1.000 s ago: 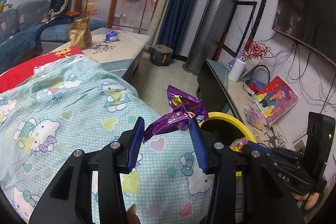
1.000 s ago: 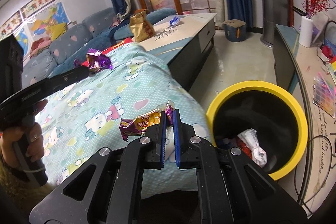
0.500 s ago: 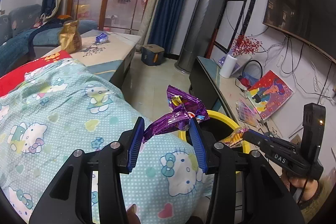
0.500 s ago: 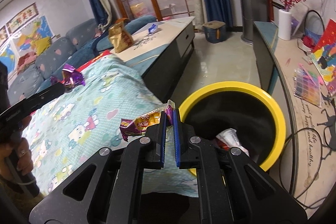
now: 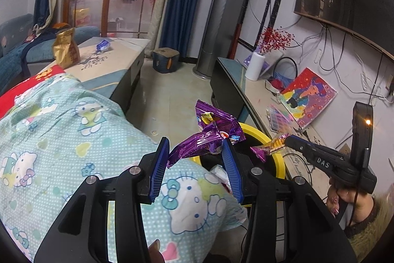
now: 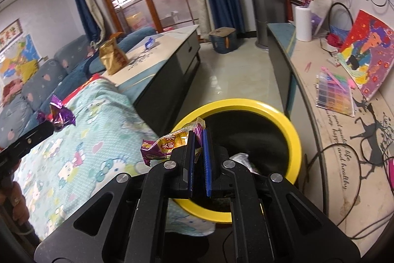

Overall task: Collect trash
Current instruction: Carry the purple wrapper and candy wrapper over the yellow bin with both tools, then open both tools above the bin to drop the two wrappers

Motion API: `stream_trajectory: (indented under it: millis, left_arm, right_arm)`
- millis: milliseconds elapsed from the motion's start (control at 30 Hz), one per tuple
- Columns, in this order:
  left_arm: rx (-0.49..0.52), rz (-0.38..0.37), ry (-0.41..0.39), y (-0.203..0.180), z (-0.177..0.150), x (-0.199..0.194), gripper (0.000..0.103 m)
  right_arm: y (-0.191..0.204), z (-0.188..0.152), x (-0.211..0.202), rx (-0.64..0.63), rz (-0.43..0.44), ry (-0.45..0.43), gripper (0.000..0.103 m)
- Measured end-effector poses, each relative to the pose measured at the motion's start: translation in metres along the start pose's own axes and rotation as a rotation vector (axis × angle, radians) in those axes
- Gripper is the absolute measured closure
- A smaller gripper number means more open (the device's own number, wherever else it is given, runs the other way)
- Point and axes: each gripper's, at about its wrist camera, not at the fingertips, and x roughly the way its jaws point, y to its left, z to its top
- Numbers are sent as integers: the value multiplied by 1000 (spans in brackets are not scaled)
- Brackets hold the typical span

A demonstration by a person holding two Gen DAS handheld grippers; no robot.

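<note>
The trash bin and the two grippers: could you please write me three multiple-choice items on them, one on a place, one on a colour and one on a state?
1. Where is the right gripper relative to the trash bin?
A. Over its near rim
B. Above the sofa
C. Beside the paper towel roll

2. What colour is the bin's rim?
A. Red
B. Yellow
C. Blue

3. How does the left gripper hold the purple wrapper?
A. Shut flat on it
B. Part open, the wrapper spanning its fingers
C. Empty

Key: 1 A, the fingers pinching the orange wrapper overlap the bin's rim; 2 B, the ring shows bright yellow; 3 B, a wide gap shows with the wrapper bridging it.
</note>
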Motion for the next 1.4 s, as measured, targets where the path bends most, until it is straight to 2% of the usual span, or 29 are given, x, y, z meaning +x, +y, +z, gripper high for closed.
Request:
stream_trajectory:
  millis: [600,1033,1400]
  left_arm:
    - [114,-65,91,-51,-8,53,61]
    - [143,-93,180,-72,-25,102,60]
    - [132,-123,261,-73,-46,142,60]
  right_arm:
    - [-54,11,14,73,-113,-11,99]
    - [-79,14,45,98,-163,33,99]
    - [-80,16,65,90,-176,70,99]
